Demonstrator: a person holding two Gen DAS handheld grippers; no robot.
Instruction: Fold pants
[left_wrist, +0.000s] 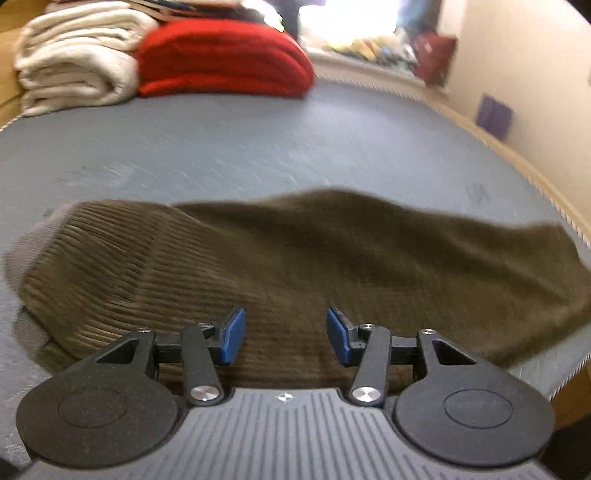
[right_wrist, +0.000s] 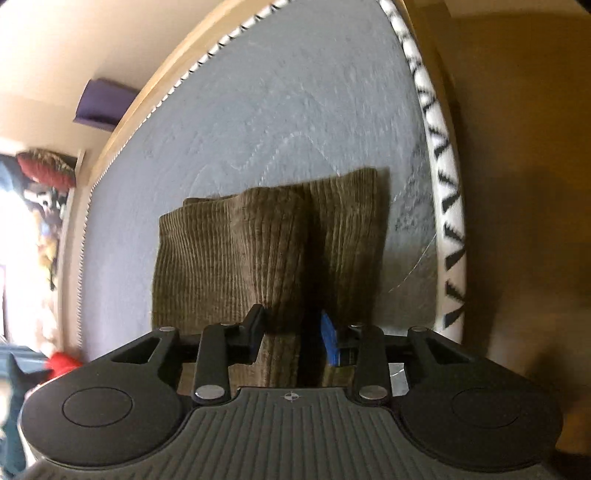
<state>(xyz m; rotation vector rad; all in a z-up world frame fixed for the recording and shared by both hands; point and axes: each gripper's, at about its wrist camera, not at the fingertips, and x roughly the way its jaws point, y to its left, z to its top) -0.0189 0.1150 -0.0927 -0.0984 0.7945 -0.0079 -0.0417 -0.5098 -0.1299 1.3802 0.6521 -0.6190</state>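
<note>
Pants: brown-olive ribbed corduroy, lying on the grey quilted mattress near its front edge. In the left wrist view they lay across the frame as a long, low band, with a paler grey lining or waistband showing at the far left end. In the right wrist view two layers lay one over the other, with a dark crease running lengthwise between them.

Handling, as judged: soft and limp, moderate weight for cloth, no stiffness of its own. The ribbed pile looked grippy, not slippery. Nothing fragile. It would sag between two hold points and drag on the quilted cover if pulled flat. Best holds seemed to be the edges and corners, where the layers stack, taking all layers at once so the fold does not split.

Left gripper: fingers apart, blue pads clear of the cloth, hanging just above the near edge, nothing between them.

Right gripper: fingers apart, with a ridge of corduroy rising between them. The pads did not look pressed on it, though the left pad sat very close to the cloth.

Beyond: folded white blankets and a folded red blanket stacked at the far end of the mattress, well apart from the pants. Patterned black-and-white piping ran along the mattress edge.
</note>
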